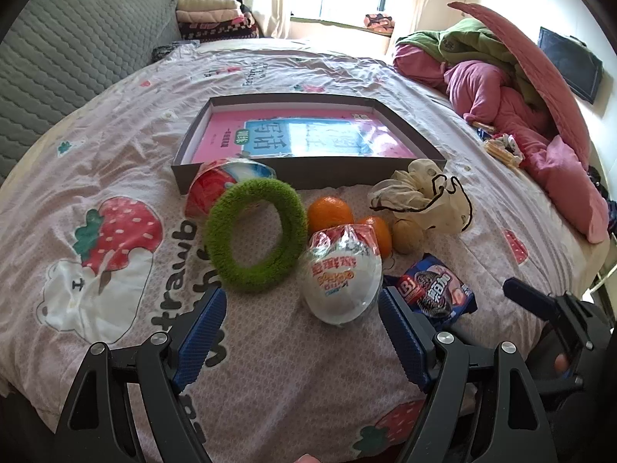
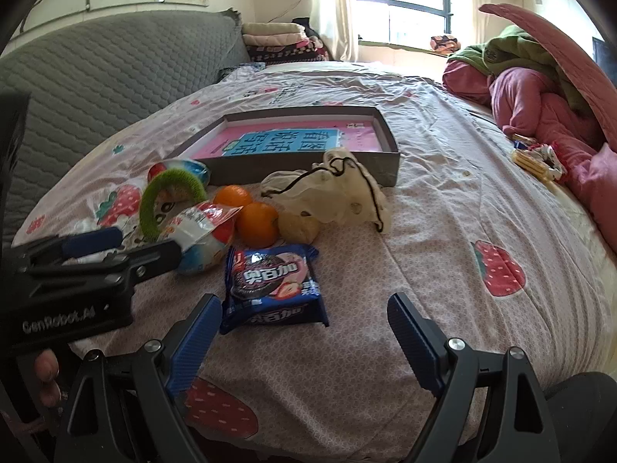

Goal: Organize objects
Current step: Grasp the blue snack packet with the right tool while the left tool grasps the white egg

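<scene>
On the bed, a grey shallow box (image 1: 308,171) (image 2: 304,169) holds a pink book (image 1: 308,135). In front of it lie a green fuzzy ring (image 1: 254,235) (image 2: 166,196), two wrapped snack balls (image 1: 341,274) (image 1: 219,185), two oranges (image 1: 329,214) (image 2: 257,223), a tan round fruit (image 1: 407,235) (image 2: 299,225), a cream drawstring pouch (image 1: 424,193) (image 2: 339,193) and a blue cookie pack (image 1: 435,293) (image 2: 272,285). My left gripper (image 1: 302,320) is open just short of the white snack ball. My right gripper (image 2: 304,328) is open, low over the bed, with the cookie pack just ahead of its left finger.
A grey quilted headboard (image 1: 69,58) rises on the left. Pink and green bedding (image 1: 501,88) is piled at the right with small wrappers (image 1: 501,150) beside it. Folded blankets (image 1: 216,15) sit at the far end below a window. The strawberry-print sheet (image 2: 462,231) is bare on the right.
</scene>
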The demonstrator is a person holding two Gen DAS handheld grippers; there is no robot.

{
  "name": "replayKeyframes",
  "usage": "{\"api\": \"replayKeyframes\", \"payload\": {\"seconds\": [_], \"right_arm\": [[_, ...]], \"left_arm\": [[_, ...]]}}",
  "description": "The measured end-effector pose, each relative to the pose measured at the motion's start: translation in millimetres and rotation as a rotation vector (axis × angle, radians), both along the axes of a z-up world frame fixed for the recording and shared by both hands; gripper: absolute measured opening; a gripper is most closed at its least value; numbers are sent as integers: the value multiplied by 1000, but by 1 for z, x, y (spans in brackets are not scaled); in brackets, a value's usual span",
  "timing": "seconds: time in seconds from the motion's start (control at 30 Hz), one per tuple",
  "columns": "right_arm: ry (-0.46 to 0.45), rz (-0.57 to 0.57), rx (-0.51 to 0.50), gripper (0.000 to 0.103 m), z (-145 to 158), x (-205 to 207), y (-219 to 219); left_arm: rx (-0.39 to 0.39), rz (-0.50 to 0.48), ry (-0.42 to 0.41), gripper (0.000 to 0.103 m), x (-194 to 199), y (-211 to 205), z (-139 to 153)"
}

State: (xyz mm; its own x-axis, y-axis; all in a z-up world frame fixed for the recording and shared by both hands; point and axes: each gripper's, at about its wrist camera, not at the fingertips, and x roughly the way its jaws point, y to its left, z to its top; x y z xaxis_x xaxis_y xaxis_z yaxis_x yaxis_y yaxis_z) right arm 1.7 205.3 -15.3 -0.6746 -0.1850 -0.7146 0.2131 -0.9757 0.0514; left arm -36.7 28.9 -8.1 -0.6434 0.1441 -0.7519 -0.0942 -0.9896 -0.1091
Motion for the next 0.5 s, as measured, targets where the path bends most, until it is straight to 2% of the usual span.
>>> {"api": "replayKeyframes", "payload": {"seconds": [0.5], "right_arm": [[-14, 28, 26, 87, -10, -18, -9]], "left_arm": [[-9, -32, -48, 82, -23, 21, -7]]}}
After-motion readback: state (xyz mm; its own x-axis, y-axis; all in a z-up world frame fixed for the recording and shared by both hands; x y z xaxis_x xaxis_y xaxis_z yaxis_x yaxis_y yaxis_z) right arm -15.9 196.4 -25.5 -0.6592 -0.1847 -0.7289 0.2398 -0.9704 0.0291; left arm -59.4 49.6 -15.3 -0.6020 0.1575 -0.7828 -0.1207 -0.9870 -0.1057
